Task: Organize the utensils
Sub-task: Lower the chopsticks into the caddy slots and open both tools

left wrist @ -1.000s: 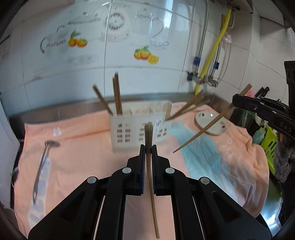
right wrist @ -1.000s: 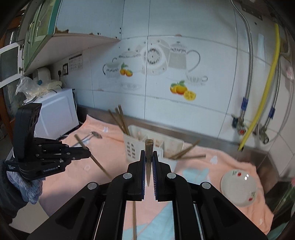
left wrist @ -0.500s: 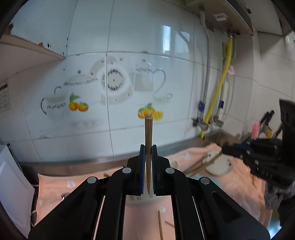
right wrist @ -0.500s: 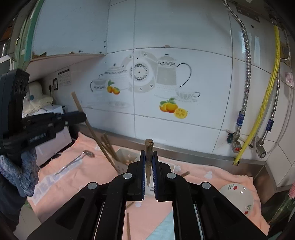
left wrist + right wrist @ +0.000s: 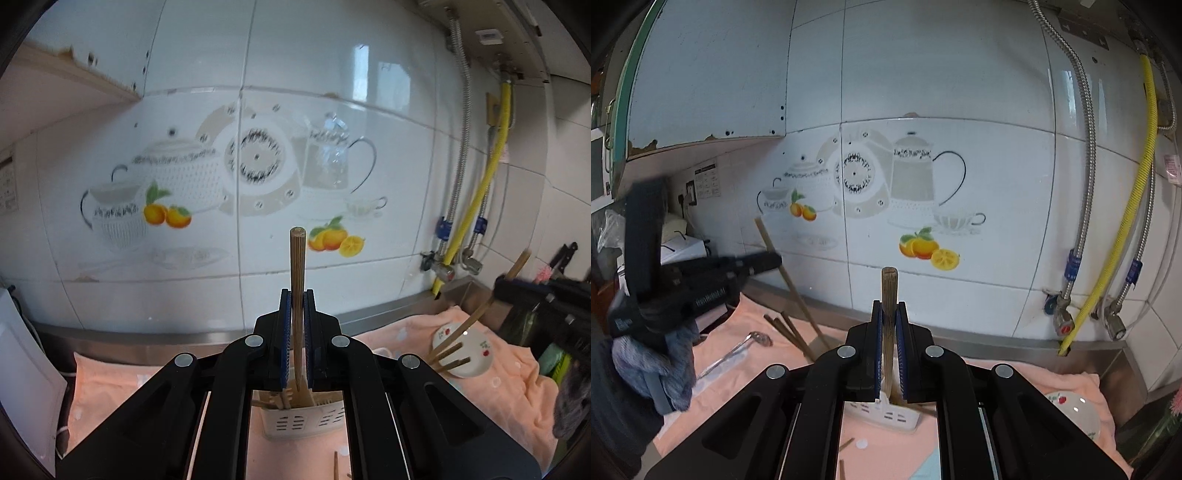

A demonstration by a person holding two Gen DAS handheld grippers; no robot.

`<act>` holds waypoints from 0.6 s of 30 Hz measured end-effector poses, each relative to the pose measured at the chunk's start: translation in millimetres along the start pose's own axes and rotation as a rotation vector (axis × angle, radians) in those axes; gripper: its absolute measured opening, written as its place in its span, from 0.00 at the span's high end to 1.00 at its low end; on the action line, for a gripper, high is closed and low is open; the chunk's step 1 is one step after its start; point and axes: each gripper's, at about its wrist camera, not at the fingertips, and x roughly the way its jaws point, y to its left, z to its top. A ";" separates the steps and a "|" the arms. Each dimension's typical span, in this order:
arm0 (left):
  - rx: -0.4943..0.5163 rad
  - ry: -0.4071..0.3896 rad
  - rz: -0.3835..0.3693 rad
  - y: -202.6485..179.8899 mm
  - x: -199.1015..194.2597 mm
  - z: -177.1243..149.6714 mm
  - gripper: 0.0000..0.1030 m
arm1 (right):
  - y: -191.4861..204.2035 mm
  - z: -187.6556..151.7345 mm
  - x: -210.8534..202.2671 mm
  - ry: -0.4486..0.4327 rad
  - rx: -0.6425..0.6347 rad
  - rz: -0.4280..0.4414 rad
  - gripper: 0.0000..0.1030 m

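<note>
Chopsticks come first in both wrist views. The left claw (image 5: 296, 295) is clenched on one chopstick (image 5: 297, 266), which stands upright between the blue pads with its blunt end raised against the tiled wall. The right claw (image 5: 888, 306) is likewise clamped on a second chopstick (image 5: 888, 291), held the same way.

Just beyond and below the claws sits the white slotted holder (image 5: 295, 424), resting on the peach towel (image 5: 498, 387) that covers the surface. Several chopsticks already lean in it. A few loose chopsticks lie on the towel to the left, beside a metal spoon (image 5: 738, 352). Further right is a small white dish (image 5: 476, 350) with cherry print, and other chopsticks angle up in front of it. Behind everything runs the steel back edge of the surface, then the wall with its teapot and orange decals.

The step in hand looks like carrying two picked-up chopsticks to the holder. The next move likely calls for tipping each chopstick down over an open slot, lowering it in, and only then loosening the grip. Going one at a time should keep the claws from colliding.
</note>
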 end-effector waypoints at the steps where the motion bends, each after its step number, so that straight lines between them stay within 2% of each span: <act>1: -0.006 0.012 0.001 2.8 4.6 -3.1 0.95 | 0.4 0.9 1.6 -0.002 -0.003 -0.004 0.93; 8: -0.016 0.063 -0.009 8.4 19.2 -19.7 0.95 | 1.7 -10.2 23.8 0.021 -0.015 -0.027 0.93; 18: -0.023 0.122 -0.004 14.9 33.3 -38.0 0.94 | -2.6 -41.8 61.3 0.117 0.011 -0.026 0.93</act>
